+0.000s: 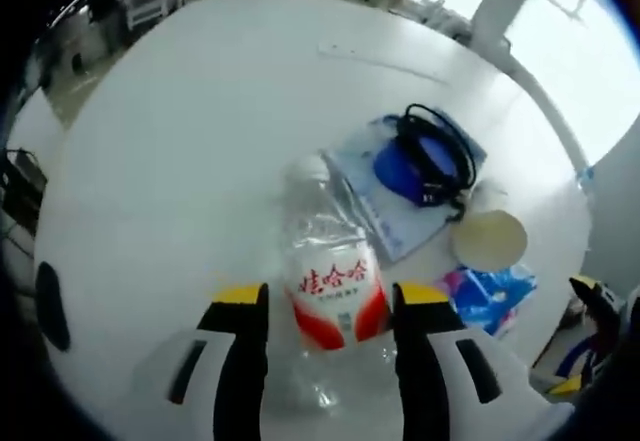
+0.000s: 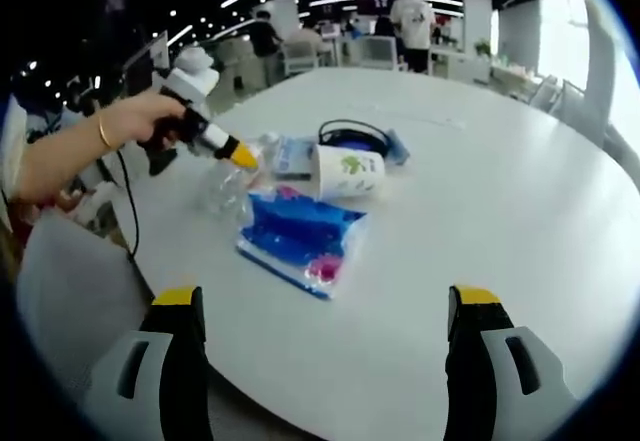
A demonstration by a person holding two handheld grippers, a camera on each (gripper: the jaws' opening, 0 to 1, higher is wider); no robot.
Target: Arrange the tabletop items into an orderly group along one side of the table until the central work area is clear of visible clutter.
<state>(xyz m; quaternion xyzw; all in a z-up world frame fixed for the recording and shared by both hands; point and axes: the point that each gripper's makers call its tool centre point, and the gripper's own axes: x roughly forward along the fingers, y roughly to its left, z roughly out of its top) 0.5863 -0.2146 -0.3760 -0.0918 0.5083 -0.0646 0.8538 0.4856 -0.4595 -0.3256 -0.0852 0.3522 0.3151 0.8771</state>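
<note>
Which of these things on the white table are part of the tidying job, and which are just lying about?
Part of the job:
- clear plastic bottle, between the left tool's jaws
- paper cup, lying on its side
- blue packet
- blue booklet with black cable on top

Just lying about:
- chairs and desks behind the round table
- people in the background

White round tabletop [image 2: 520,211] – items clustered near one edge: clear plastic bottle [image 1: 328,261] with red label lying flat, blue booklet [image 1: 395,201] under black cable coil [image 1: 440,151], paper cup [image 2: 345,173] on its side, blue snack packet [image 2: 300,236] just beside cup.
</note>
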